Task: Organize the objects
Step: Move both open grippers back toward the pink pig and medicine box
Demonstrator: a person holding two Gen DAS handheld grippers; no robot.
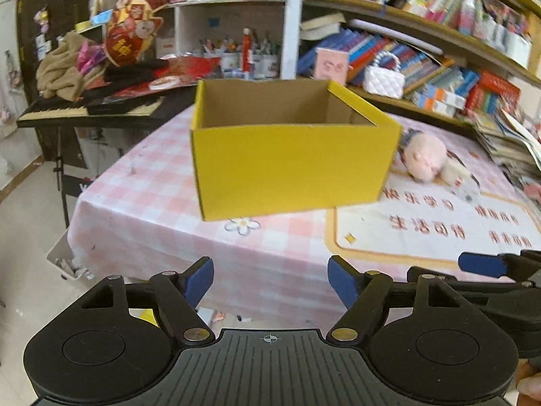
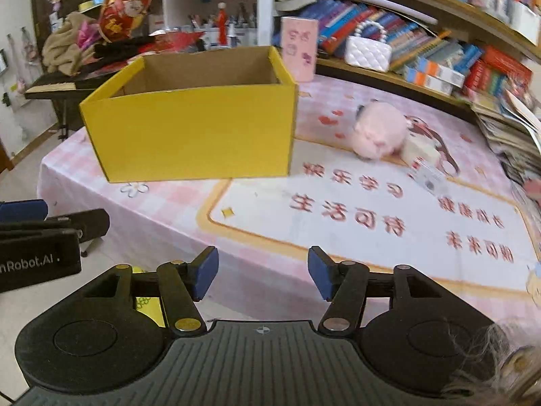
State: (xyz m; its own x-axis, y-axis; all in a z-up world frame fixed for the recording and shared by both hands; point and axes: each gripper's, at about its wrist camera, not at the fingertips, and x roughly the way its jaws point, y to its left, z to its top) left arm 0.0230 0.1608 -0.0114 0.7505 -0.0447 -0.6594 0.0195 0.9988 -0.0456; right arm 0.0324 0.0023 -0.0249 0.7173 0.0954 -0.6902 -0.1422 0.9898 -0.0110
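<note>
An open yellow box (image 1: 290, 165) is set on the desk (image 1: 270, 257), ready for the pink plush toy (image 2: 378, 130) beside it. The left gripper (image 1: 270, 279) and right gripper (image 2: 263, 272) are held short, jaws spread and empty.

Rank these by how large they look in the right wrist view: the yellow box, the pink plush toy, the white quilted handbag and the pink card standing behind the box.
1. yellow box, by far the largest.
2. pink plush toy.
3. white quilted handbag and pink card: too alike to rank, and both stand farther from the camera.
</note>
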